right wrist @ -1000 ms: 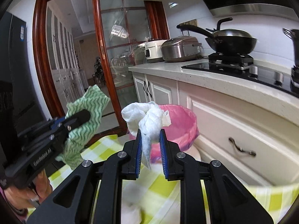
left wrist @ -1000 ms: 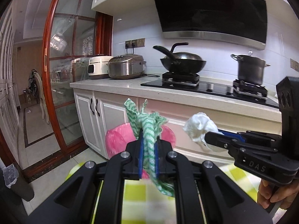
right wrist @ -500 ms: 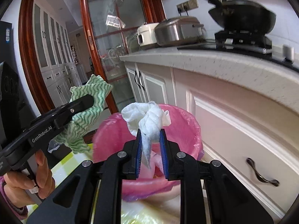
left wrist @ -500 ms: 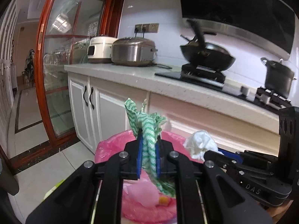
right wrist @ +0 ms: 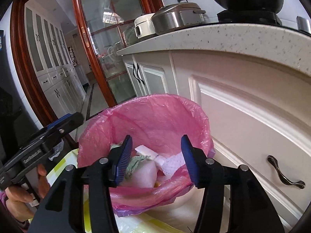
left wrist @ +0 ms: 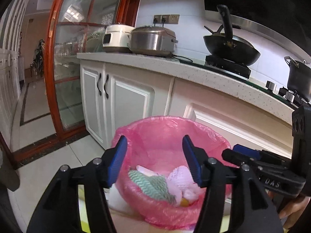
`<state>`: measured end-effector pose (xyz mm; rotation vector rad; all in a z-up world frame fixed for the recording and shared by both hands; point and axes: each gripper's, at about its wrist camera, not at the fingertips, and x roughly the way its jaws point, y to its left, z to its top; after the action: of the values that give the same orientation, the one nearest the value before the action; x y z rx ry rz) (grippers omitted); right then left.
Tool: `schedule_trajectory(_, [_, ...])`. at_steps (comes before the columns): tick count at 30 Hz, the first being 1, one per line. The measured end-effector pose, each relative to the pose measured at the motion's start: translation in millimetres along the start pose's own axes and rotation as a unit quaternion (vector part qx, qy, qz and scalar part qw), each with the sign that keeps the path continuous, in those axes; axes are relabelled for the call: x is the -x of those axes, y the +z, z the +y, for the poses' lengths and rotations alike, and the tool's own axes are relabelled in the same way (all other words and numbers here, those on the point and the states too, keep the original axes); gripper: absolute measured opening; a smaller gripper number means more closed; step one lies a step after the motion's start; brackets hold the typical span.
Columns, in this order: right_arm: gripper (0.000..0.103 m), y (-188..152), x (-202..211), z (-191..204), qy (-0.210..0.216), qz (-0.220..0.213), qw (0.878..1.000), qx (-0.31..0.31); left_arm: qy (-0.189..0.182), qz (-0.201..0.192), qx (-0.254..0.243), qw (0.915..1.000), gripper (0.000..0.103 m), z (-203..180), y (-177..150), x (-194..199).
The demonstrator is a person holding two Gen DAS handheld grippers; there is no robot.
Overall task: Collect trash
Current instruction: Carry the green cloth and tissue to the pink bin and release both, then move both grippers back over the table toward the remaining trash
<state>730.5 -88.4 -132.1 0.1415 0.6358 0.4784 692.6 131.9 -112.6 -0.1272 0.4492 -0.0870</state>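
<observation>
Dropped since the earlier frame: green rag point(left wrist: 153, 184) and white tissue point(left wrist: 180, 180), now lying inside the pink-lined bin point(left wrist: 194, 124). Left tongs point(left wrist: 154, 156) and right tongs point(right wrist: 156, 157): opening, nothing between them, poised over the bin to release trash.

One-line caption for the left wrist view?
Opening left hand-held gripper above pink-lined bin holding green striped cloth.
</observation>
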Motion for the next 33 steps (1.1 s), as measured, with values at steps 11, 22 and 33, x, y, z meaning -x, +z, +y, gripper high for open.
schedule_trajectory(11, [0.063,-7.4,144.2,41.9,0.004,-0.051,0.999,0.018,0.007,-0.042,-0.026,0.9987,0.098,-20.6,1.7,141.2])
schedule_trajectory(22, [0.083,-111.5,316.0,81.8,-0.023,-0.073,0.997,0.013,0.008,-0.026,-0.04,0.9989,0.098,-75.4,-83.1,298.2])
schedule_trajectory(33, [0.084,-204.4,395.9,86.9,-0.054,-0.056,0.997,-0.004,0.001,-0.004,-0.05,0.9987,0.098,-114.9,-155.3,377.4])
